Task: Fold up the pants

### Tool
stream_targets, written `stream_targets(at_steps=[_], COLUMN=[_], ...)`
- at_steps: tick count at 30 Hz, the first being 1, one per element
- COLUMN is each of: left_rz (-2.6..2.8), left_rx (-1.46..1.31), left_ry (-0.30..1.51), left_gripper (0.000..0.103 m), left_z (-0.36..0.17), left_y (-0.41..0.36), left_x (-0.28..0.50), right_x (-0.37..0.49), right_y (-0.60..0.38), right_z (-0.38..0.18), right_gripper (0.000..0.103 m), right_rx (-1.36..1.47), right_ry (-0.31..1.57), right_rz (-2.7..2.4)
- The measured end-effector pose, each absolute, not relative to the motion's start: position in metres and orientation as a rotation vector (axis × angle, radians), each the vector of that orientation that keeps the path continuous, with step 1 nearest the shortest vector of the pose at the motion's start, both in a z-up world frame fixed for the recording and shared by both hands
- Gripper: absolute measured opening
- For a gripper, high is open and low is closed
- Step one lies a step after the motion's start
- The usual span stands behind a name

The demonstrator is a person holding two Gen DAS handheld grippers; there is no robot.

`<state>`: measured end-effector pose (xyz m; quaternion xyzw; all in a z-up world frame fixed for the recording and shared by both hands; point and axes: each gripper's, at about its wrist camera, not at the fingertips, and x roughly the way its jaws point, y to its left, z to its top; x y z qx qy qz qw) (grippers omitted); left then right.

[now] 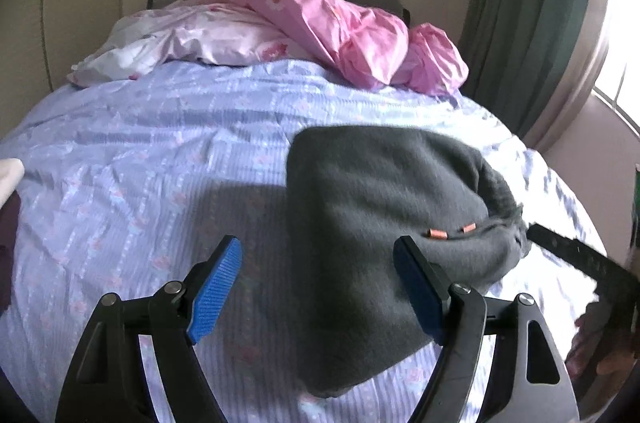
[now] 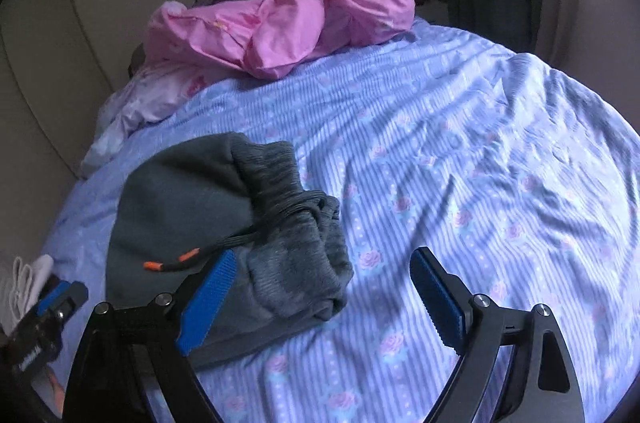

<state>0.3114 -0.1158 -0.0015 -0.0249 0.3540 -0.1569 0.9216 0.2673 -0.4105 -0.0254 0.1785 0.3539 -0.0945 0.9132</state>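
lilac striped floral sheet [image 1: 140,151] is spread over the bed, wrinkled. pink bedding [image 1: 340,27] and a pale pillow [image 1: 176,39] are piled at the far end by the wall. dark grey pants [image 1: 372,223] are laid folded on the sheet, ribbed waistband [image 2: 288,207] bunched on the side toward the right gripper, black drawstring with orange tips [image 2: 176,263] lying on top. left gripper [image 1: 318,287] is held wide apart above the pants, nothing gripped. right gripper [image 2: 322,293] is also spread wide, its left finger over the waistband, nothing held.
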Motion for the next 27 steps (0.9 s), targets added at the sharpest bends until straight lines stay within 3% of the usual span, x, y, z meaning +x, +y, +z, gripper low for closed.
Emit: stream_targets(at_steps=[9,19,23,27], left_rz=[-0.367,-0.38,-0.37,-0.373], left_rx=[-0.055,-0.077,-0.062,-0.014], left_ry=[0.771,0.851,0.854,0.838], left_gripper=[0.084,0.084,0.084,0.084], left_z=[0.004,-0.019,-0.022,-0.022], left_y=[-0.106,-0.111,-0.114,-0.121], left_x=[0.327,0.332,0.331,0.328], right_x=[0.262,0.29,0.296,0.296], right_y=[-0.428,-0.431,-0.431,-0.435], right_z=[-0.049,-0.1,-0.117,-0.145], right_gripper=[0.09,0.091,0.102,0.102], right_rx=[0.734,0.874,0.932,1.072], right_ry=[0.689,0.744,0.759,0.734], right_rz=[-0.103,-0.039,0.004,0.045])
